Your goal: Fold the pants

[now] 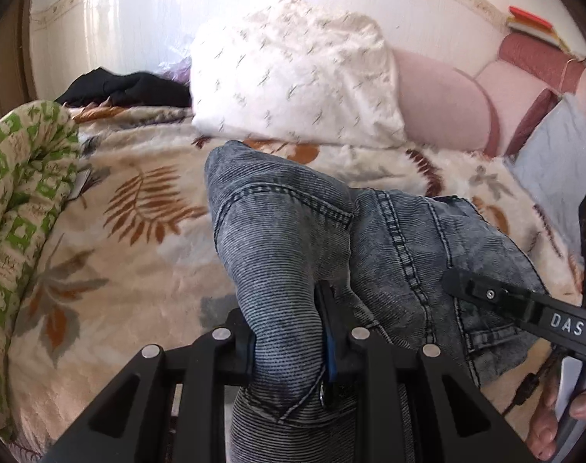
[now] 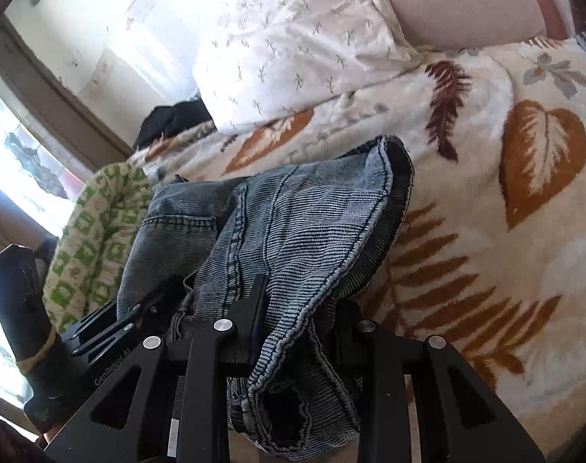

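Note:
The grey-blue jeans are bunched and lifted over a leaf-print blanket. In the left wrist view my left gripper is shut on a thick fold of denim beside a pocket seam. My right gripper comes in from the right and touches the same bundle, with a person's hand behind it. In the right wrist view my right gripper is shut on a stitched edge of the jeans, and cloth covers its right finger. The left gripper shows at the left edge of the denim.
A white patterned pillow and a pink cushion lie at the far side of the bed. A green-and-white rolled quilt runs along the left. A black garment lies behind it. A pale pillow is at the right.

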`<act>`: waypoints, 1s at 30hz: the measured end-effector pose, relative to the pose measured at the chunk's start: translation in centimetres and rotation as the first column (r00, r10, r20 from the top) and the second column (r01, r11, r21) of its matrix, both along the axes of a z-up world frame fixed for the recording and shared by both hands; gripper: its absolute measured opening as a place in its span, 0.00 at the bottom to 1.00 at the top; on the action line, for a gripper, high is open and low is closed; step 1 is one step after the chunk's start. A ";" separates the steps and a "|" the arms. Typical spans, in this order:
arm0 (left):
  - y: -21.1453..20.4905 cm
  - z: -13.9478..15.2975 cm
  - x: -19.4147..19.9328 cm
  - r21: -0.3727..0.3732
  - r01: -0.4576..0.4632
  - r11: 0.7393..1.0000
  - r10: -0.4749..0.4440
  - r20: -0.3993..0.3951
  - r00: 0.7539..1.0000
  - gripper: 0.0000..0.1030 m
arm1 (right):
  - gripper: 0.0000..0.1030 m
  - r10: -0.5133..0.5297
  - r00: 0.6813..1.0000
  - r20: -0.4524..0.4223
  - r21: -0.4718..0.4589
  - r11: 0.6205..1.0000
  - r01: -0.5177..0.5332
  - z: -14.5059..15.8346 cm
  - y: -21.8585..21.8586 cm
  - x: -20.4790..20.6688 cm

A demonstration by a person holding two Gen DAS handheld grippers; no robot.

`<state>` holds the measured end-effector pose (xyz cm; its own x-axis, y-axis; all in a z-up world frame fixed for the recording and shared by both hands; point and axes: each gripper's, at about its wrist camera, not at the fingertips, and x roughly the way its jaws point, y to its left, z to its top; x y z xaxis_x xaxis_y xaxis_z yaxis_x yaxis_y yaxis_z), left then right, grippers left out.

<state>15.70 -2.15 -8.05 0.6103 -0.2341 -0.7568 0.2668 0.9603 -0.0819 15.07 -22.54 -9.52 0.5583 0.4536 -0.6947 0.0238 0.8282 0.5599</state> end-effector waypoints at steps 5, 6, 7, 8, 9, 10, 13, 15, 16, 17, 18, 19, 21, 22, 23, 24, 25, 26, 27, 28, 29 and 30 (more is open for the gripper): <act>-2.0 2.2 -0.4 -0.032 0.042 0.999 -0.040 0.043 0.998 0.26 | 0.25 -0.044 0.996 0.071 0.031 0.999 0.042 2.6 -2.6 -0.3; -2.6 2.3 -0.3 -0.033 0.051 0.998 -0.049 0.045 0.998 0.26 | 0.25 -0.053 0.995 0.081 0.027 0.998 0.051 3.0 -3.1 -0.4; -3.3 2.3 0.0 -0.038 0.057 0.998 -0.055 0.041 0.998 0.26 | 0.25 -0.063 0.994 0.087 0.020 0.998 0.061 3.2 -3.7 -0.5; -4.0 2.1 0.3 -0.041 0.061 0.997 -0.060 0.031 0.998 0.26 | 0.25 -0.077 0.993 0.086 0.019 0.997 0.076 3.1 -4.3 -0.4; -4.6 1.8 0.5 -0.039 0.066 0.997 -0.065 0.023 0.998 0.26 | 0.25 -0.088 0.993 0.080 0.022 0.996 0.086 3.0 -4.9 -0.3; -5.4 1.2 0.8 -0.032 0.074 0.997 -0.073 0.011 0.997 0.26 | 0.25 -0.101 0.993 0.066 0.026 0.995 0.099 2.6 -5.6 -0.3; -7.1 -1.3 1.7 -0.029 0.087 0.996 -0.089 -0.066 0.994 0.27 | 0.25 -0.136 0.991 -0.001 0.016 0.991 0.136 0.9 -7.3 0.2; -8.0 -2.9 1.9 -0.012 0.079 0.997 -0.080 -0.088 0.993 0.27 | 0.25 -0.149 0.988 -0.039 -0.029 0.989 0.148 -0.5 -8.1 0.6; -8.3 -3.1 1.7 0.008 0.080 0.997 -0.080 -0.067 0.995 0.27 | 0.25 -0.148 0.987 -0.058 -0.043 0.988 0.146 -1.2 -8.3 0.9; -8.6 -3.0 1.6 0.024 0.087 0.996 -0.085 -0.052 0.995 0.28 | 0.26 -0.148 0.987 -0.068 -0.035 0.989 0.146 -1.6 -8.6 1.0; -8.8 -2.9 1.6 0.032 0.093 0.995 -0.091 -0.047 0.995 0.29 | 0.28 -0.149 0.985 -0.083 -0.023 0.989 0.147 -2.1 -8.9 1.1; -8.7 -2.9 1.7 0.032 0.094 0.995 -0.093 -0.054 0.994 0.30 | 0.30 -0.147 0.985 -0.095 -0.021 0.989 0.145 -2.4 -9.1 1.3; -8.2 -2.8 2.0 0.017 0.093 0.995 -0.092 -0.075 0.993 0.34 | 0.45 -0.154 0.981 -0.121 -0.020 0.988 0.153 -2.9 -9.4 1.5; -7.9 -2.7 2.1 0.005 0.095 0.995 -0.095 -0.084 0.992 0.36 | 0.50 -0.162 0.976 -0.145 -0.022 0.987 0.160 -3.1 -9.5 1.5; -7.4 -2.5 2.2 -0.001 0.099 0.995 -0.098 -0.092 0.991 0.40 | 0.59 -0.173 0.971 -0.165 -0.030 0.985 0.170 -3.1 -9.7 1.5; -6.9 -2.4 2.1 0.001 0.102 0.995 -0.102 -0.095 0.990 0.44 | 0.65 -0.179 0.968 -0.175 -0.035 0.984 0.175 -3.0 -9.8 1.5; -6.5 -2.1 1.8 0.009 0.103 0.995 -0.102 -0.089 0.991 0.45 | 0.65 -0.180 0.967 -0.179 -0.034 0.984 0.177 -2.7 -9.9 1.4; -6.0 -1.7 1.4 0.026 0.098 0.995 -0.096 -0.075 0.993 0.49 | 0.65 -0.176 0.969 -0.175 -0.026 0.984 0.174 -2.3 -10.0 1.3; -5.5 -1.2 1.0 0.052 0.088 0.995 -0.086 -0.051 0.995 0.51 | 0.65 -0.173 0.971 -0.166 -0.023 0.985 0.172 -1.7 -10.0 1.1; -5.0 -0.5 0.4 0.079 0.081 0.994 -0.080 -0.016 0.997 0.51 | 0.65 -0.184 0.972 -0.148 -0.035 0.983 0.180 -1.0 -10.1 0.9; -4.5 0.2 -0.2 0.102 0.075 0.992 -0.077 0.019 0.997 0.56 | 0.65 -0.211 0.971 -0.110 -0.063 0.977 0.205 0.1 -10.4 0.4; -3.9 1.0 -1.0 0.133 0.068 0.989 -0.076 0.055 0.996 0.61 | 0.65 -0.231 0.970 -0.071 -0.085 0.971 0.225 1.2 -10.7 0.0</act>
